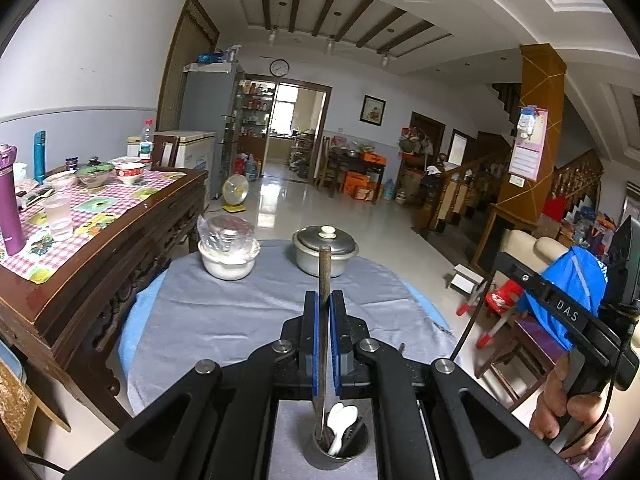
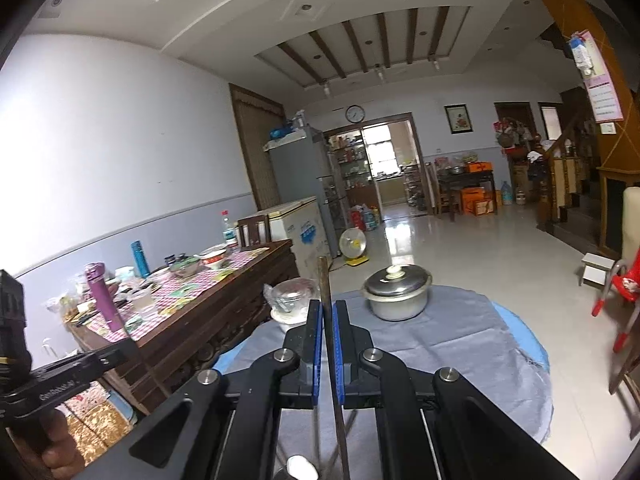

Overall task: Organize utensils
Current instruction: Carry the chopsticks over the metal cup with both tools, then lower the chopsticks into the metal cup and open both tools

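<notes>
Gripping slim dark chopsticks, left gripper (image 1: 324, 300) and right gripper (image 2: 328, 312) jaws narrow, round steel cup (image 1: 338, 454) below.

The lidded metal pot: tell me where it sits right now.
In both wrist views the lidded metal pot stands at the round table's far edge on the grey cloth, right of the plastic-covered white bowl.

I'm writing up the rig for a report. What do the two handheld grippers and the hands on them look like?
Both grippers, left and right, are matte black linkage frames with silver pivot bolts and blue ribbed pads lining the fingers. The right one's body reads "DAS" in white, has a blue part and a thin black cable. The left one's side carries small white lettering. Bare hands grip the handles; one cuff looks lilac.
</notes>
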Demonstrator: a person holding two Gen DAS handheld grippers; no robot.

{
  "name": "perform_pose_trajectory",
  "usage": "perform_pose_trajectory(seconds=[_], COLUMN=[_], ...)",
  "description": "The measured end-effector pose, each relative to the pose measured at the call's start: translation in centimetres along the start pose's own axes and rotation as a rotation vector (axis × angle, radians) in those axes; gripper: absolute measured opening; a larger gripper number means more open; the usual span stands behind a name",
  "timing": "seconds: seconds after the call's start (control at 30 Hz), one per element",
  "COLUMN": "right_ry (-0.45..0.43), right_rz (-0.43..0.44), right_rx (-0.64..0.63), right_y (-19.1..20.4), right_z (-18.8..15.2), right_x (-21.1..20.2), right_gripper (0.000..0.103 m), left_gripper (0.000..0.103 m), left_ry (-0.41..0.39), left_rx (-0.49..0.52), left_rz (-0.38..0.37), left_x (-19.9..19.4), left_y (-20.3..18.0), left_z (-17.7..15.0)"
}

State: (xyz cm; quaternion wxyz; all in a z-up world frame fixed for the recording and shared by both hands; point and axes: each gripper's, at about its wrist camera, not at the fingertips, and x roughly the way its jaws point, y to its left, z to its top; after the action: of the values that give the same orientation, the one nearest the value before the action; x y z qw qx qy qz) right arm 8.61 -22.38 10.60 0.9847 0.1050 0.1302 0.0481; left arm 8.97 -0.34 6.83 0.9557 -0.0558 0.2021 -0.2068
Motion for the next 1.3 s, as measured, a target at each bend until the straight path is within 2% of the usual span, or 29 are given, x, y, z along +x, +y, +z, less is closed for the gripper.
perform_pose_trajectory(seconds=[0.3,0.43,0.8,1.1,1.13,1.27,1.3], right_ry=[0.05,0.123,0.178,0.245,0.257,0.285,0.292], right_rz=[0.071,0.076,0.045,0.027,0.033,0.028,0.026], right_rx=[-0.007,0.013,0.053,0.2,0.214,0.249,0.254], right_y=[2.6,2.8,1.1,-2.6,-3.0,-3.9,-4.0], right_z=[-2.1,-4.5,-6.5,-7.1,-7.2,-7.8,-8.0], right_x=[0.7,2.7,4.1,4.8,4.9,5.0,5.0], right_gripper=[0.006,0.005,0.005,0.006,0.006,0.007,0.01], left_gripper=[0.005,0.005,0.005,0.006,0.007,0.026,0.032], left_ry=[0.054,0.106,0.141,0.2,0.2,0.197,0.195], left_rx=[-0.005,-0.015,-0.002,0.064,0.069,0.087,0.093], left_rz=[-0.02,0.002,0.021,0.078,0.089,0.145,0.159], left_x=[1.9,3.4,4.6,6.2,6.2,6.1,6.1], left_y=[-0.7,-0.4,-0.1,-1.0,-1.0,-0.9,-0.9], left_z=[-1.6,-2.8,-3.8,-5.1,-5.2,-5.3,-5.3])
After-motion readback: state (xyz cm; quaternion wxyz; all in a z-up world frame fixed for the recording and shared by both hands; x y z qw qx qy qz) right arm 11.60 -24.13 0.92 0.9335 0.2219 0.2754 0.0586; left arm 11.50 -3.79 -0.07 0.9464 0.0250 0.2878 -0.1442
